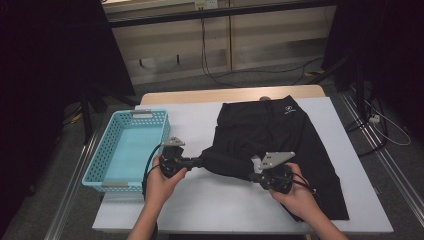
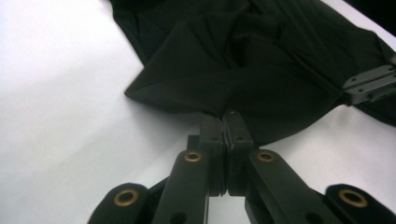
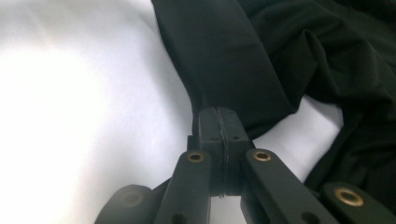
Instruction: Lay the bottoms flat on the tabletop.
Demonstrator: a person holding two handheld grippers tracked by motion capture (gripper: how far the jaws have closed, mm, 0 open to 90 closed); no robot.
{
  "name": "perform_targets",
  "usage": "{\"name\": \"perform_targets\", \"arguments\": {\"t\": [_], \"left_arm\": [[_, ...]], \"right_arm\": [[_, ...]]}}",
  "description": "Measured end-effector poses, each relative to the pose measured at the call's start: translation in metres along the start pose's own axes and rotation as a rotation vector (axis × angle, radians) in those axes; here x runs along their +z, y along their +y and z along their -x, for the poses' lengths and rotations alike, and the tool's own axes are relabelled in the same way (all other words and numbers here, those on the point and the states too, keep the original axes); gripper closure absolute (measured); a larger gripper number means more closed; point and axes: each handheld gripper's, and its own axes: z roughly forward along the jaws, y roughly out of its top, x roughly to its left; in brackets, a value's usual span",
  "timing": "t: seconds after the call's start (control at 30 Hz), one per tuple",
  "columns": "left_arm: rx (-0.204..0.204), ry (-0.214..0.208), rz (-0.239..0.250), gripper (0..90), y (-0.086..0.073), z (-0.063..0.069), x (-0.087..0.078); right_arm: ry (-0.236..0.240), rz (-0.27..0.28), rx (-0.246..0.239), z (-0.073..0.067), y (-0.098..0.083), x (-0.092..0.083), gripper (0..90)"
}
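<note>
Black shorts [image 1: 280, 135] hem pinched in both clamped hand-held grippers, left [image 1: 199, 162] and right [image 1: 251, 176], stretched level between them over the bench [image 1: 210, 200]

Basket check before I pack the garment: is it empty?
Empty: the turquoise basket shows a bare floor; the black garment lies beside it.

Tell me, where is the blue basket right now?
In the high view the blue basket sits on the table's left side, just left of the left gripper and apart from the black garment.
</note>
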Motion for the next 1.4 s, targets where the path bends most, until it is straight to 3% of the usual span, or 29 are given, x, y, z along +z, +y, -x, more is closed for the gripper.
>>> {"name": "perform_targets", "arguments": {"t": [0.17, 0.3, 0.43, 0.63, 0.73, 0.9, 1.07, 1.13, 1.3, 1.4], "left_arm": [[-0.006, 0.005, -0.03, 78.9, -0.003, 0.0, 0.005], [0.005, 0.029, -0.029, 69.8, -0.004, 0.0, 0.009], [0.022, 0.06, -0.03, 51.9, -0.006, -0.002, 0.013], [0.015, 0.056, -0.046, 46.6, -0.009, -0.003, 0.014], [0.009, 0.043, -0.081, 47.3, -0.011, -0.003, 0.019], [0.003, 0.054, -0.122, 54.3, -0.016, -0.002, 0.029], [0.004, 0.077, -0.122, 80.6, -0.015, -0.005, 0.03], [-0.009, 0.054, -0.108, 89.0, -0.013, -0.006, 0.031], [0.015, 0.071, -0.02, 90.0, -0.001, -0.006, 0.026], [0.025, 0.078, -0.012, 89.9, 0.001, -0.008, 0.028]], "right_arm": [[0.022, -0.033, -0.005, -0.001, -0.009, 0.0, 89.4], [0.017, -0.051, -0.011, -0.002, -0.011, 0.005, 81.6], [0.021, -0.021, -0.027, -0.005, -0.009, 0.006, 72.3], [0.057, -0.057, -0.053, -0.014, -0.01, 0.023, 68.2], [0.058, -0.054, -0.059, -0.015, -0.01, 0.028, 68.8], [0.048, -0.05, -0.047, -0.011, -0.01, 0.029, 80.2], [0.031, -0.064, -0.042, -0.01, -0.008, 0.03, 88.9], [0.031, -0.07, -0.042, -0.009, -0.006, 0.03, 89.2], [0.046, -0.079, -0.039, -0.01, -0.005, 0.028, 89.6], [0.045, -0.066, -0.036, -0.008, -0.006, 0.025, 89.6]]}}
